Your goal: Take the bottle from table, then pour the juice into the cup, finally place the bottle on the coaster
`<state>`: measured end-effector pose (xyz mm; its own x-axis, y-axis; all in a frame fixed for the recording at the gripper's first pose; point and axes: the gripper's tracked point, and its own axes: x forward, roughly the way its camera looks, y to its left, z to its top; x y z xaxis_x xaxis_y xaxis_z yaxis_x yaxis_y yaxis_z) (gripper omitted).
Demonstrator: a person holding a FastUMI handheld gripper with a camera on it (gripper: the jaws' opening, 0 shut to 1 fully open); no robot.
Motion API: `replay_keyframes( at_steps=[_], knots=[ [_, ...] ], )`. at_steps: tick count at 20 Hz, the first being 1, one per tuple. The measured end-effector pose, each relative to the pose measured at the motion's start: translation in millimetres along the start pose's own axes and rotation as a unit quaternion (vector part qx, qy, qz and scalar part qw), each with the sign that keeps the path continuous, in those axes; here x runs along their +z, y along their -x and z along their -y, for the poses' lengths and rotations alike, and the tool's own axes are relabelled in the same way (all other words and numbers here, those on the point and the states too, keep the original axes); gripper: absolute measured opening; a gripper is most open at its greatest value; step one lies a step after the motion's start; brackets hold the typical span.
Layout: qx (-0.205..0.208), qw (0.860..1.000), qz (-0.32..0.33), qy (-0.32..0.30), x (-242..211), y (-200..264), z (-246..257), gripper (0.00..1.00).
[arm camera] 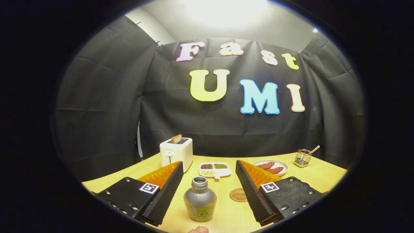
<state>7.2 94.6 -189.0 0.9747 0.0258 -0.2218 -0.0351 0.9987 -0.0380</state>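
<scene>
The tongs (207, 191) stand wide open and hold nothing; the bottle (200, 200) sits upright on the counter (323, 178) in the lower centre of the frame, between the two fingers with clear gaps on both sides. Its cap is on. The coaster (238, 194) lies just right of the bottle, close against the right finger. No cup can be made out. Beyond the fingers stand a toaster (176, 153), a divided dish (215, 169), a plate of sausages (271, 166) and a wire holder (303, 157).

Risks, in my judgement: the bottle is squat with rounded shoulders, so an off-centre or high closure could tip or squeeze it out. The right finger may drag the coaster when closing. Pouring with the cap still fitted would fail.

Writing: the bottle carries a green label band, too blurred to read. Square tracking markers sit on both fingers.
</scene>
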Motion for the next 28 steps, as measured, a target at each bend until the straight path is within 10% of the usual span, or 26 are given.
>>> replay_keyframes(
  at_steps=[28],
  knots=[
    [-0.019, 0.987, -0.157, -0.021, -141.0, -14.9, -22.3, 0.99]
  ],
)
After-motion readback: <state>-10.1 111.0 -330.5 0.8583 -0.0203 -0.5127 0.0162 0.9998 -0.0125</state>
